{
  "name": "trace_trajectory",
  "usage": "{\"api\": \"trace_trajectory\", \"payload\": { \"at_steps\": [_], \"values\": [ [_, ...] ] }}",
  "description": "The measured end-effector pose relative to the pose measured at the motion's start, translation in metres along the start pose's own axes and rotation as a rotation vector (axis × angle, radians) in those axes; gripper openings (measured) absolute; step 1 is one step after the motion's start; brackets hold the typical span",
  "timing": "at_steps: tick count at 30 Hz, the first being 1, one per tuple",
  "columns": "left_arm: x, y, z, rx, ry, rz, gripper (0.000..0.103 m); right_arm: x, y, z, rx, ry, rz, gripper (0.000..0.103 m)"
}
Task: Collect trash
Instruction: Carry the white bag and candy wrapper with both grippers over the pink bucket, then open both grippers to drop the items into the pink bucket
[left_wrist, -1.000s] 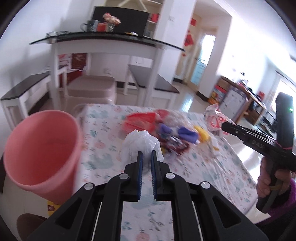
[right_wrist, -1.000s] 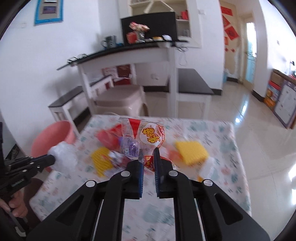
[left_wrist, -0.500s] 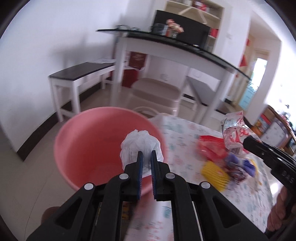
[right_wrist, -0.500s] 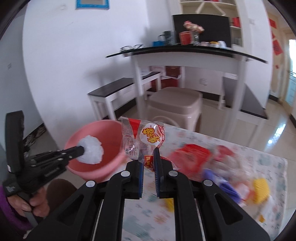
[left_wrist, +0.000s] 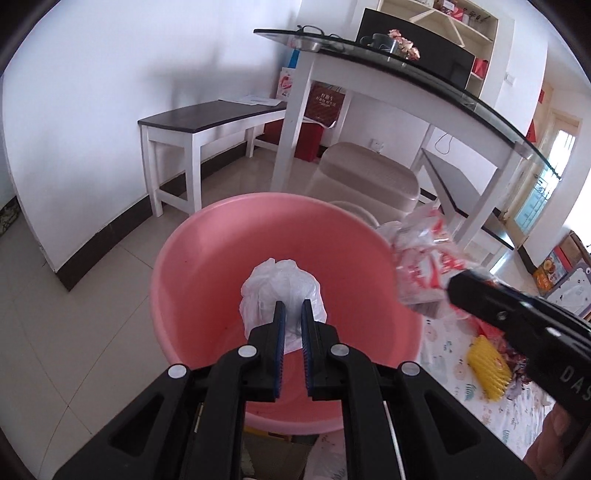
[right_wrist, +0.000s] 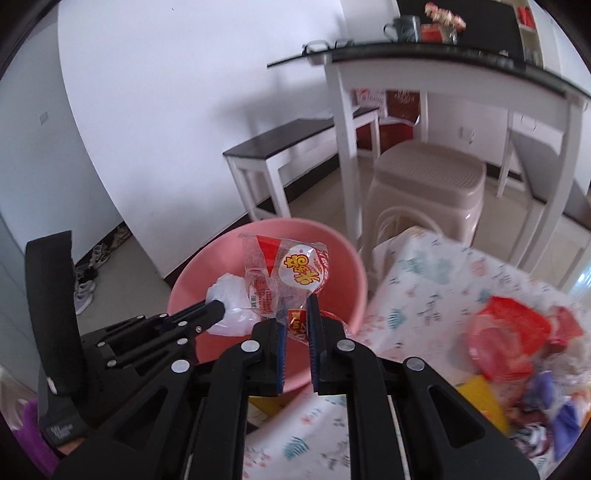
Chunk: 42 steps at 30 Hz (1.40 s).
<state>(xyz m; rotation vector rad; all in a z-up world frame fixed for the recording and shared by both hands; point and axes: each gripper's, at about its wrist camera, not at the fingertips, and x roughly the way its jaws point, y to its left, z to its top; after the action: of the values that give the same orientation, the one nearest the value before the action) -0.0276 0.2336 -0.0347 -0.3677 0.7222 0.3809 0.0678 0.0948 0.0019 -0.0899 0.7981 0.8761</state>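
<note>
My left gripper (left_wrist: 291, 309) is shut on a crumpled white plastic bag (left_wrist: 280, 286) and holds it over the inside of a pink plastic basin (left_wrist: 207, 273). My right gripper (right_wrist: 295, 306) is shut on a clear red-and-white snack wrapper (right_wrist: 291, 273) and holds it above the basin's (right_wrist: 343, 258) near rim. In the left wrist view the wrapper (left_wrist: 424, 262) hangs at the basin's right edge. In the right wrist view the left gripper and its bag (right_wrist: 229, 306) are just left of the wrapper.
A table with a floral cloth (right_wrist: 417, 280) stands right of the basin, with a pile of red, yellow and purple wrappers (right_wrist: 506, 339) on it. A beige stool (right_wrist: 424, 188), white benches (left_wrist: 207, 122) and a glass-topped counter (left_wrist: 406, 70) stand behind.
Both grippers have swung left from over the table's trash pile to over the pink basin, each keeping its item. The basin now fills the centre of both views.
</note>
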Motion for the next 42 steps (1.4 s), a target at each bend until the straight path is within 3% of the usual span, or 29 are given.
{"api": "trace_trajectory", "payload": {
  "at_steps": [6,19,24,28,42],
  "values": [
    [0.012,0.009,-0.002,-0.012,0.028,0.016,0.008,0.028,0.001,-0.001,0.021,0.054,0.007,0.010],
    [0.021,0.017,-0.008,-0.027,0.058,0.025,0.009,0.050,-0.001,-0.008,0.043,0.104,0.028,0.011],
    [0.021,0.021,-0.008,-0.042,0.061,0.027,0.016,0.053,-0.003,-0.006,0.051,0.102,0.029,0.024],
    [0.016,0.022,-0.009,-0.043,0.045,0.030,0.029,0.050,-0.003,-0.006,0.057,0.098,0.044,0.030],
    [-0.018,0.011,-0.005,-0.034,-0.021,-0.008,0.035,0.005,-0.005,-0.015,0.010,0.010,0.011,0.030]
  ]
}}
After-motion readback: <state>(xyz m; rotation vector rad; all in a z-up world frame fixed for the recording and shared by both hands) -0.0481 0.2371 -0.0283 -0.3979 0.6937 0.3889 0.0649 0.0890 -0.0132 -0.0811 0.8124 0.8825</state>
